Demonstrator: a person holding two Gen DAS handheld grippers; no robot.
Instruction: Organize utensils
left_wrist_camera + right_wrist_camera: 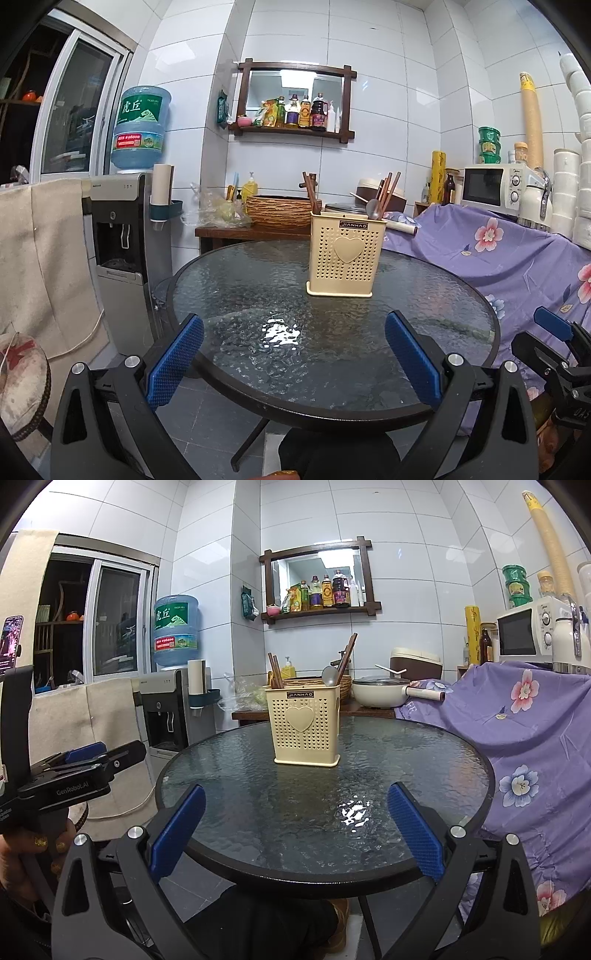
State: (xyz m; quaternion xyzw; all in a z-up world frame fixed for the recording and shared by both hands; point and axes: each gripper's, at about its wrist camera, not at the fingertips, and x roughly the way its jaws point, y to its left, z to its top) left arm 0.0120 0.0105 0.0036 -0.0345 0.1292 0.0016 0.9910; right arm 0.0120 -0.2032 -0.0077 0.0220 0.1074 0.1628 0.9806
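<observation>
A cream perforated utensil holder [345,254] with a heart on its front stands upright on the round glass table [258,295], towards the far side; it also shows in the right wrist view [306,727]. Brown chopsticks [388,192] and a metal spoon [373,208] stick out of its top; the right wrist view shows the chopsticks [348,653] and spoon [328,675] too. My left gripper [295,343] is open and empty over the table's near edge. My right gripper [297,819] is open and empty, also at the near edge.
A water dispenser [125,236] stands left of the table. A purple flowered cloth [498,258] covers the furniture on the right, with a microwave [495,186] on it. A wooden side table [255,232] with a woven basket stands behind. A white pot [380,692] sits at the back.
</observation>
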